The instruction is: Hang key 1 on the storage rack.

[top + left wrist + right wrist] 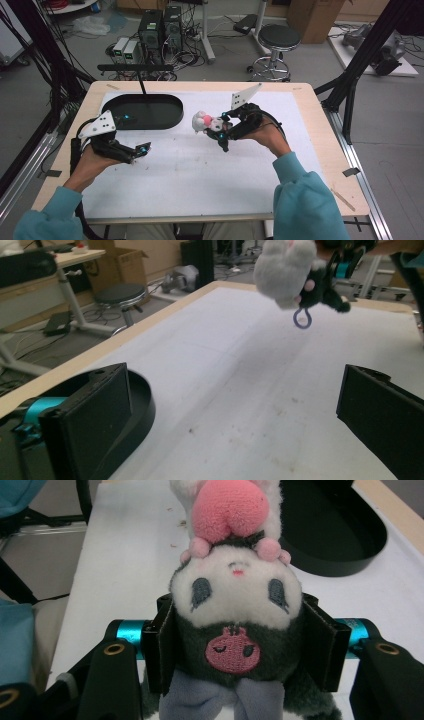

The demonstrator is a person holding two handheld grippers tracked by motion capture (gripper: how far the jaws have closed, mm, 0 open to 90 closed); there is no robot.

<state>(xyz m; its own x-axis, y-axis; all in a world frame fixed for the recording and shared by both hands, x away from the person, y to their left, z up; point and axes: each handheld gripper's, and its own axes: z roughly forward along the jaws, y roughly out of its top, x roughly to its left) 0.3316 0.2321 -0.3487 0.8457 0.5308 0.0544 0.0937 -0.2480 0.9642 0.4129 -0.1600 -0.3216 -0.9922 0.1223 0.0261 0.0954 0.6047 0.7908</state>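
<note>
A small plush toy (pixel 204 121), white-faced with a dark hood, a pink heart and a lilac bow, hangs above the middle of the table. My right gripper (pixel 220 132) is shut on it. In the right gripper view the toy (pixel 235 605) is upside down and both black pads (pixel 166 645) press its dark hood. My left gripper (pixel 140 152) hovers at the left, just in front of the black oval tray (pixel 150 112), open with nothing in it. In the left gripper view its jaws (pixel 235 420) stand wide apart, and the toy (pixel 287 270) with a purple loop shows far ahead.
A white mat (pixel 200 170) covers the wooden table. The tray's rim (pixel 142 405) lies close beside the left jaw, and the tray (pixel 345 540) sits beyond the toy in the right gripper view. A stool (pixel 278 40) and computer gear stand on the floor behind the table.
</note>
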